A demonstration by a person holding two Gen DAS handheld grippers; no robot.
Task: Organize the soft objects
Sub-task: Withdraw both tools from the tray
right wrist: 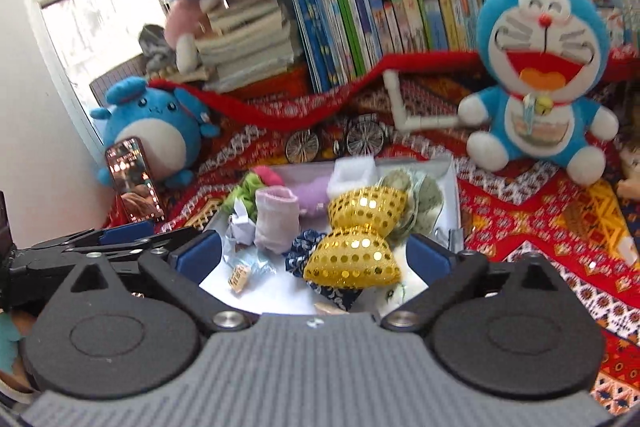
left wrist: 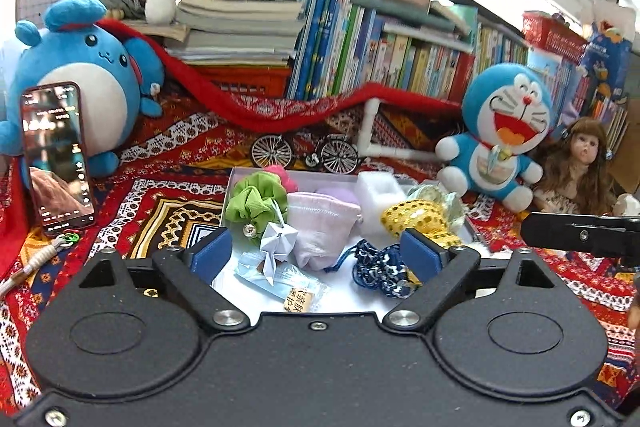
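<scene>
From the left wrist view, the left gripper [left wrist: 317, 254] hangs over the near end of a white box [left wrist: 256, 174] set on the patterned cloth [left wrist: 168, 163] of the worktop. Its jaws are spread wide with nothing between the blue pads. Just beyond the jaws, about midway between them, lies a pale pink pouch [left wrist: 320, 227], with a small paper star [left wrist: 278, 239] touching its left side. A green scrunchie [left wrist: 256, 201] sits farther left in the box, near the left pad. A dark blue patterned cloth [left wrist: 380, 267] lies just inside the right pad, and a gold sequin bow [left wrist: 420, 219] is just beyond that pad. A white foam block [left wrist: 376, 189] stands at the far side of the box. A phone [left wrist: 58, 155] leans against a round blue plush [left wrist: 80, 67] at far left; a blue cat plush [left wrist: 500, 131] sits at far right.

From the right wrist view, the right gripper [right wrist: 316, 259] is also opened wide and grips nothing. The gold sequin bow [right wrist: 356, 239] lies between its jaws, nearer the right pad, resting on the dark blue patterned cloth [right wrist: 304, 247]. The pale pink pouch [right wrist: 276, 223] lies beyond the left pad, with the green scrunchie [right wrist: 244, 193] farther behind it. The left gripper's fingers [right wrist: 120, 239] show at the left edge, beside the box.
</scene>
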